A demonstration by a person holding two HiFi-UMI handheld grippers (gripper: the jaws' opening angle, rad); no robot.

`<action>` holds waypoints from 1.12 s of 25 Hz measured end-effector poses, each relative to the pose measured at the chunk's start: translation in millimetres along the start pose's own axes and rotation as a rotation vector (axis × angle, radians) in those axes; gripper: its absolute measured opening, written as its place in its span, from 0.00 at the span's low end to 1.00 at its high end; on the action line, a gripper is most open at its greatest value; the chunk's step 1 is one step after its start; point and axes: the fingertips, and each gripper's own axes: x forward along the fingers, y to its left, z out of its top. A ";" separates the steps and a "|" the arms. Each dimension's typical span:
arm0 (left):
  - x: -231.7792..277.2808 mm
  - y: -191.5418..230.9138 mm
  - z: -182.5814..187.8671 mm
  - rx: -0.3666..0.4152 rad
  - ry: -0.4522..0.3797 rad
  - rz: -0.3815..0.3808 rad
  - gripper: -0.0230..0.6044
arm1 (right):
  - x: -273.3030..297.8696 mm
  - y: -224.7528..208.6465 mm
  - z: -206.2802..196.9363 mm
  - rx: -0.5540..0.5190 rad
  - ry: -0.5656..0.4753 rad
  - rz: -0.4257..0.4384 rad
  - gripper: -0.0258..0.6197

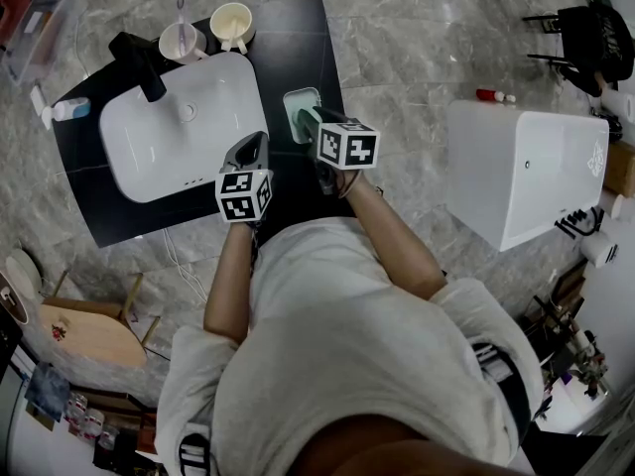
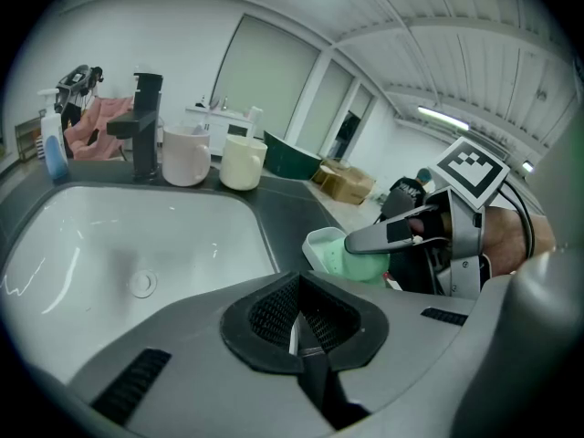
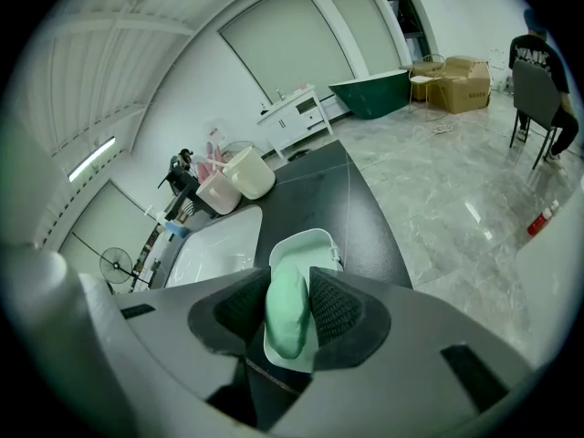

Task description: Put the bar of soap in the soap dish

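A pale green bar of soap stands on edge between the pads of my right gripper, which is shut on it. The soap's lower end sits in the white soap dish on the black counter, right of the sink. From the head view, the right gripper reaches over the dish. The left gripper view shows the soap in the dish under the right gripper's fingers. My left gripper is shut and empty, hovering by the sink's front right corner.
A white sink with a black faucet fills the counter's left part. Two cups stand behind it, and a bottle lies at the far left. A white cabinet stands to the right on the tiled floor.
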 end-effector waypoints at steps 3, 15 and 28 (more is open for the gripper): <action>-0.8 -2.6 -1.8 0.001 0.000 -0.003 0.06 | -2.1 1.8 -2.5 -0.013 0.002 0.006 0.25; 0.5 -9.9 -7.5 0.001 0.003 -0.014 0.06 | -11.1 7.4 -21.9 -0.104 0.026 -0.012 0.26; 7.1 -1.8 -2.7 -0.010 0.007 -0.009 0.06 | -0.6 10.9 -26.7 -0.278 0.097 -0.014 0.23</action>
